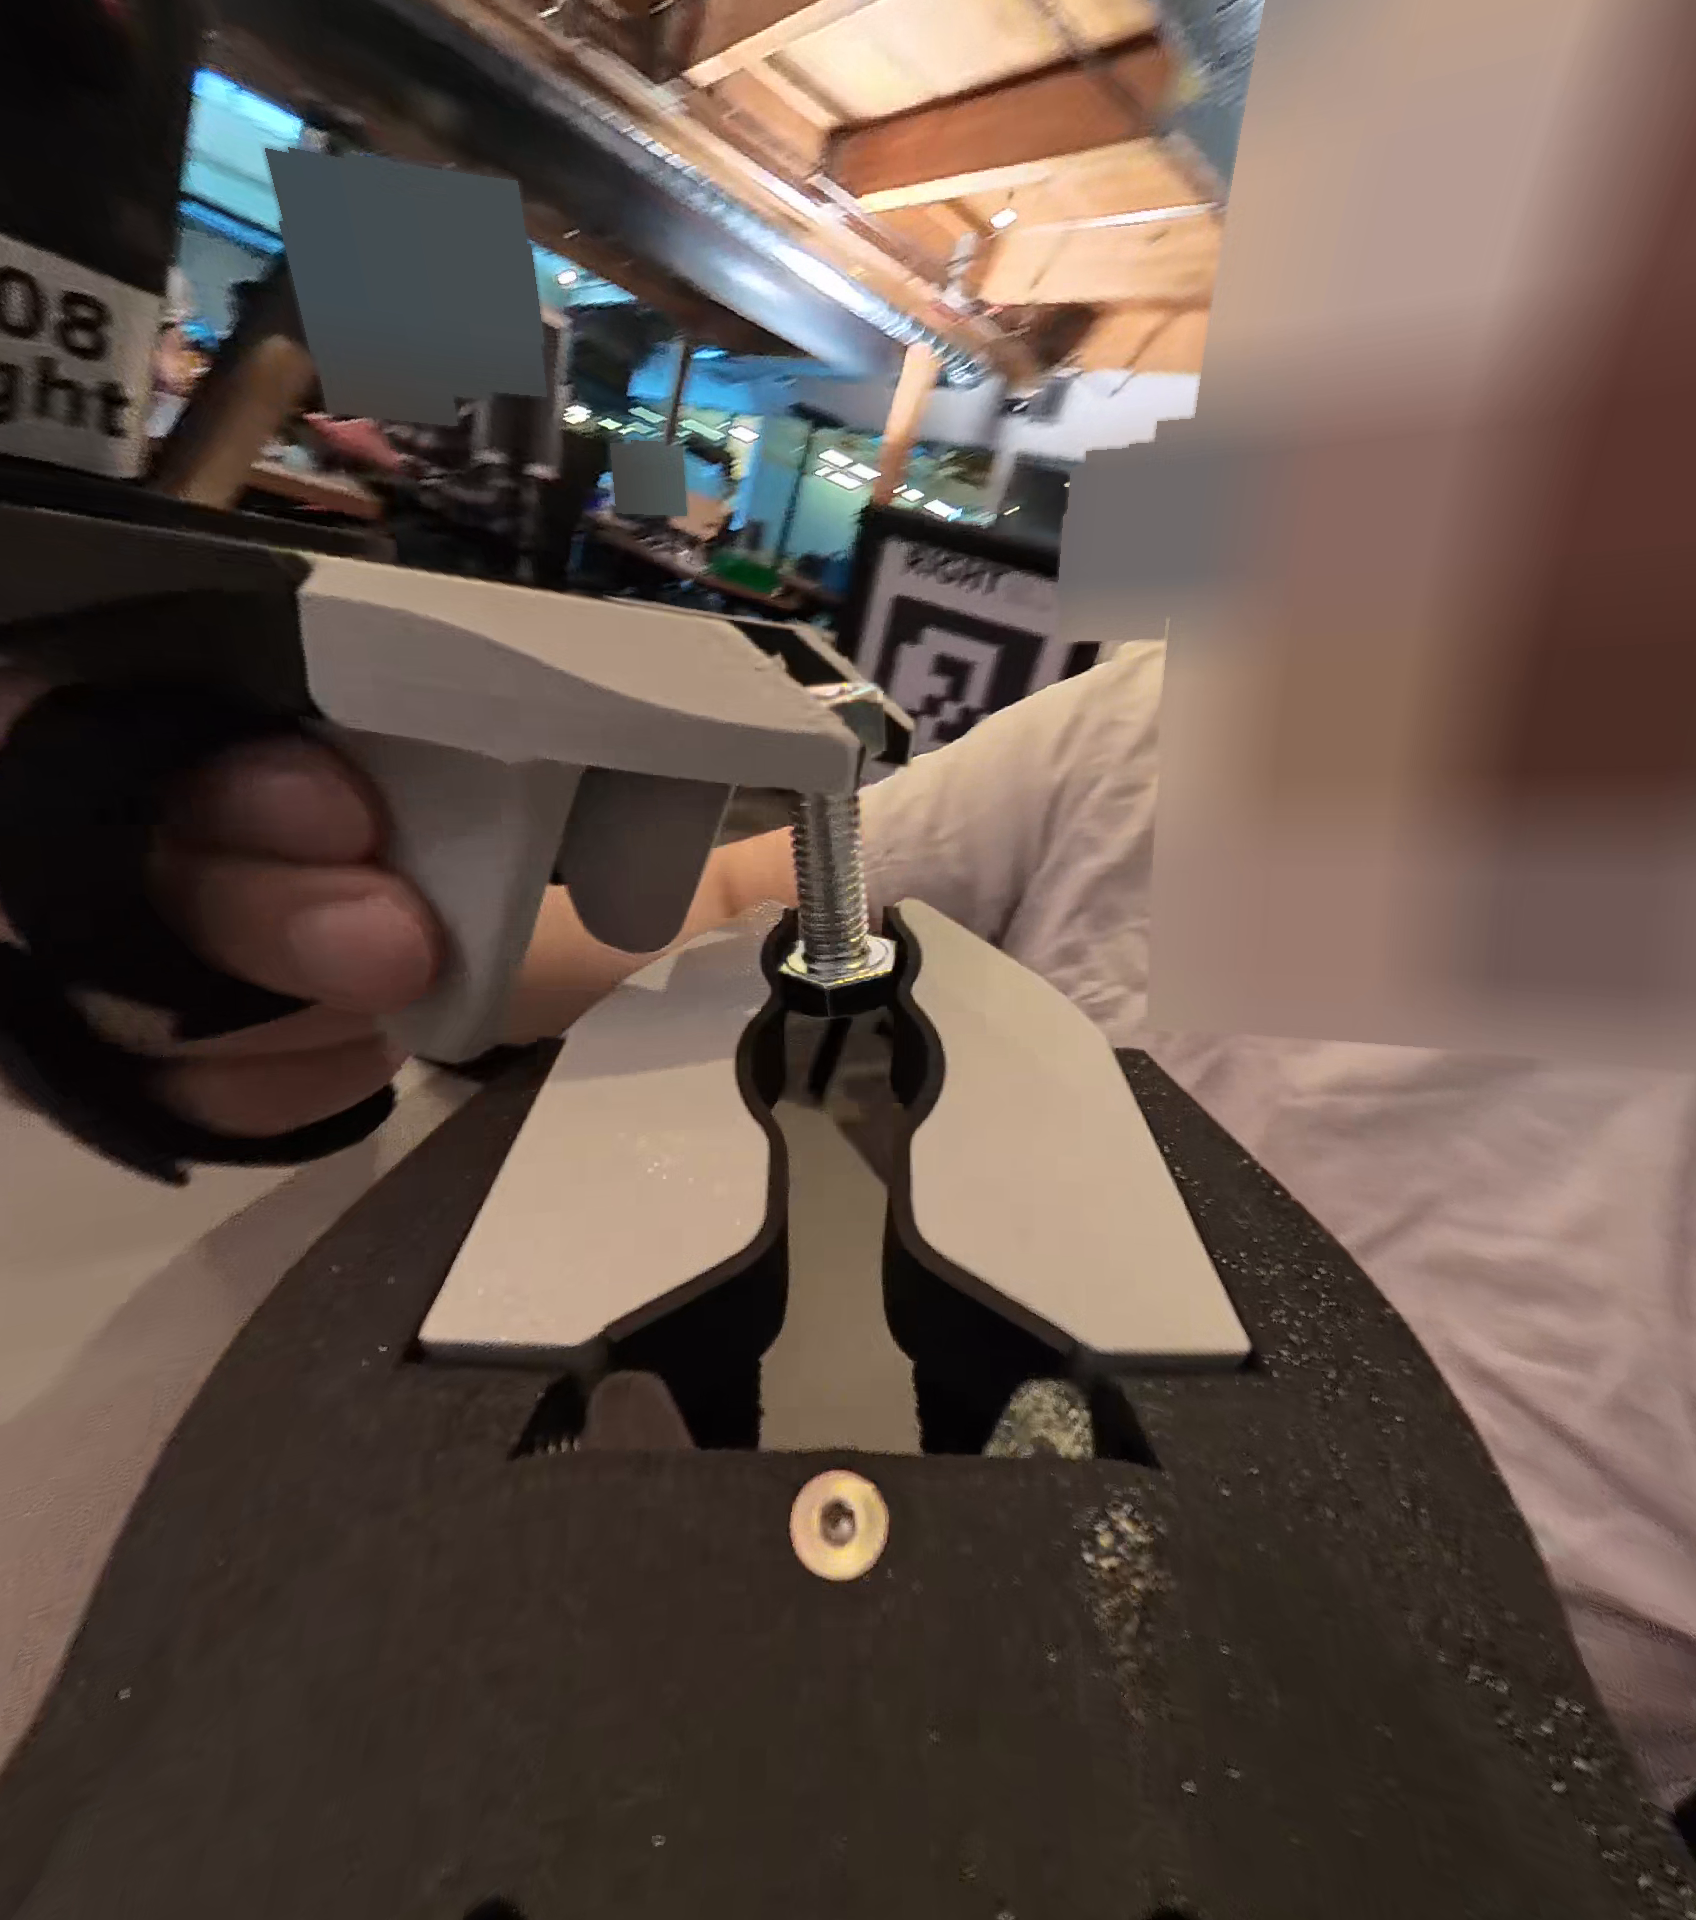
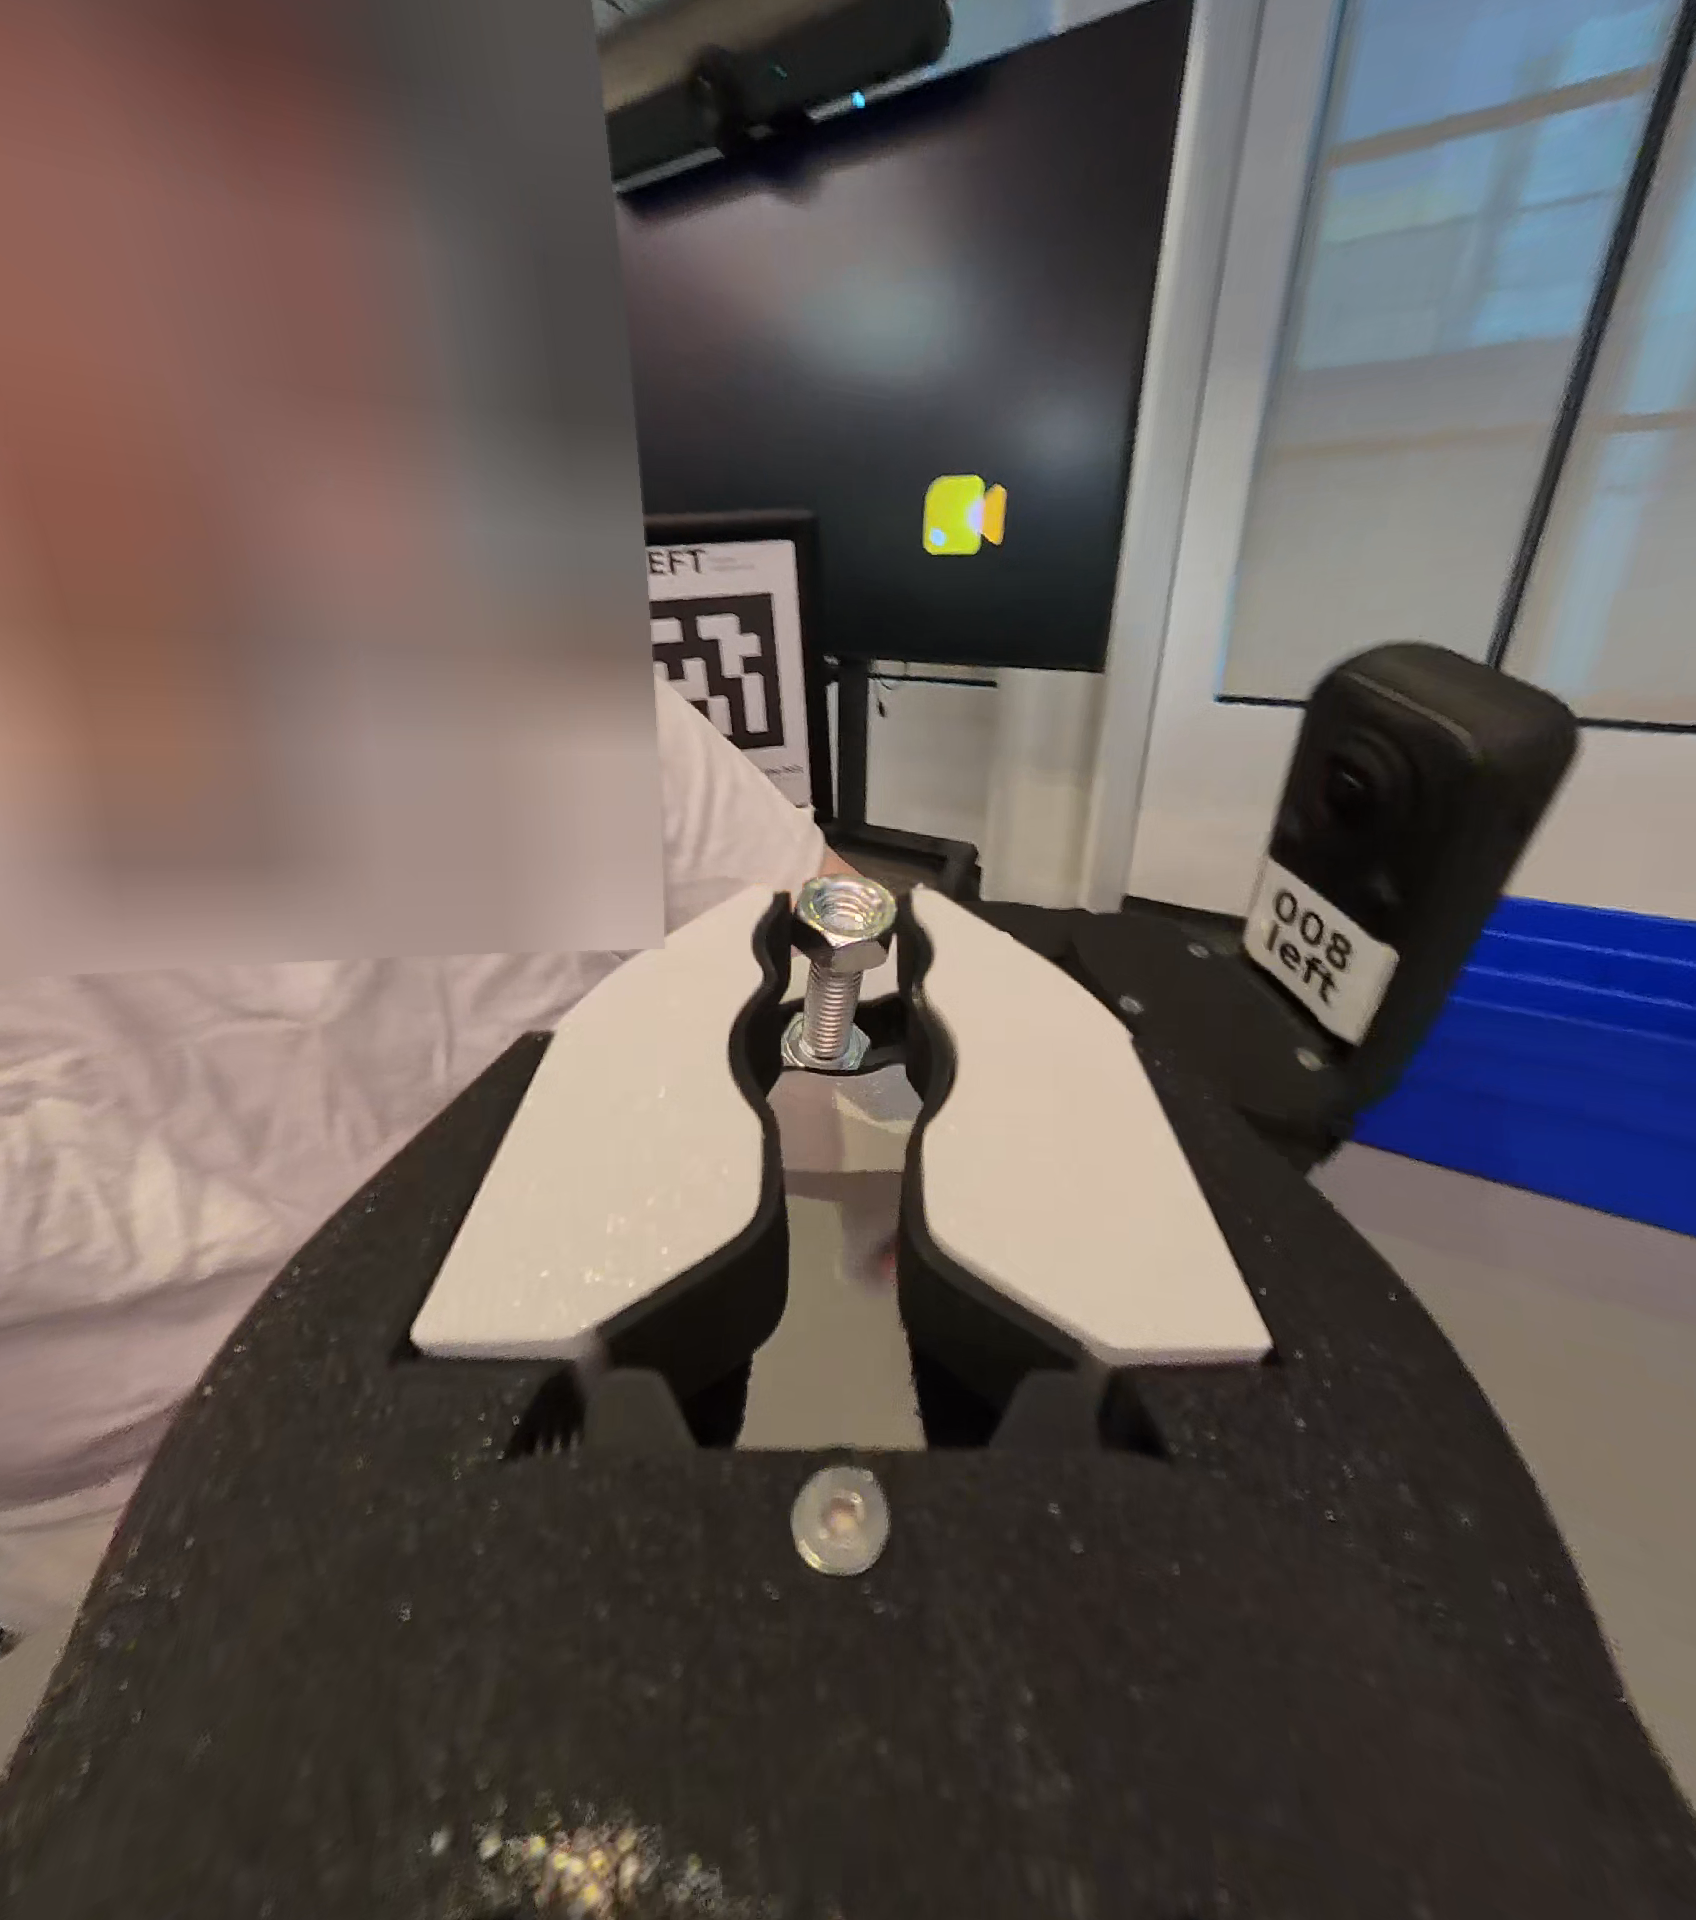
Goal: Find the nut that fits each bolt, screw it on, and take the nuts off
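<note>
A silver bolt (image 1: 826, 862) hangs upright between the two grippers. My left gripper (image 1: 836, 971) is shut on a hex nut (image 1: 836, 961) threaded on the bolt's lower end. My right gripper (image 2: 844, 930) is shut on the bolt's hex head (image 2: 844, 920). It reaches in from the left in the left wrist view (image 1: 854, 727), held by a gloved hand (image 1: 231, 935). In the right wrist view the threaded shaft (image 2: 828, 997) runs down to the nut (image 2: 823, 1051). The left gripper's body and camera (image 2: 1415, 831) show at right; its fingertips are hidden there.
A person in a white shirt (image 1: 1446, 1299) is close behind the grippers. A blue bin (image 2: 1602, 1060) stands at the right on the grey table (image 2: 1602, 1403). A dark screen (image 2: 885, 343) and a black-and-white marker board (image 2: 730, 665) stand behind. The grippers' ends are close to 5 cm from one another.
</note>
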A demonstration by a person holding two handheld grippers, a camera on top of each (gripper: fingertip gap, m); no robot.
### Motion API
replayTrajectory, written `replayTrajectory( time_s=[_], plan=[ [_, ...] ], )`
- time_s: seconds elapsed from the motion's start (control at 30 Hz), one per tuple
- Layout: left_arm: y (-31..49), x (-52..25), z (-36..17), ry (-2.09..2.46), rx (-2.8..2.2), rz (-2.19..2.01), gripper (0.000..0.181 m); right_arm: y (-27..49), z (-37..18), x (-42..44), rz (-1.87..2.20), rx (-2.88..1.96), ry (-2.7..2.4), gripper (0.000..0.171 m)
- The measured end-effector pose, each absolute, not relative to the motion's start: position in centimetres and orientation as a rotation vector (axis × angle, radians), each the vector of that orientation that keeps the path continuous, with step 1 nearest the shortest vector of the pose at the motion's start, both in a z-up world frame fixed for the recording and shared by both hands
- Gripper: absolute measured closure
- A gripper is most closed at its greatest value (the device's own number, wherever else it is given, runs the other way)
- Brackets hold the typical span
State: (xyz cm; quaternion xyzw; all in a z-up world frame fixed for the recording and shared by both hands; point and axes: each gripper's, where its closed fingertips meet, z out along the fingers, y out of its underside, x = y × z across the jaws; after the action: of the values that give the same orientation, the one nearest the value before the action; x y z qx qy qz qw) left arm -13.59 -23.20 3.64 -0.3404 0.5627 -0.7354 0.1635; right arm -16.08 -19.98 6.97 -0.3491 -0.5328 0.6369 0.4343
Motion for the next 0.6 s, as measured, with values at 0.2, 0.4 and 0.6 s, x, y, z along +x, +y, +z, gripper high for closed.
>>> replayTrajectory(
  time_s=[0.2,0.4,0.6],
  plan=[
    [-22.1,-13.2,4.0,1.531,-0.999,-2.043,0.167,-18.7,7.6,-16.3,1.492,-0.914,-1.240,0.144],
    [-15.2,-11.5,2.3,1.334,-1.231,-1.447,0.167,-12.5,8.7,-15.2,1.101,-1.171,-0.967,0.129],
    [-7.9,-13.1,1.2,1.036,-1.390,-0.908,0.167,-8.7,8.0,-14.5,0.699,-1.372,-0.776,0.133]
  ],
)
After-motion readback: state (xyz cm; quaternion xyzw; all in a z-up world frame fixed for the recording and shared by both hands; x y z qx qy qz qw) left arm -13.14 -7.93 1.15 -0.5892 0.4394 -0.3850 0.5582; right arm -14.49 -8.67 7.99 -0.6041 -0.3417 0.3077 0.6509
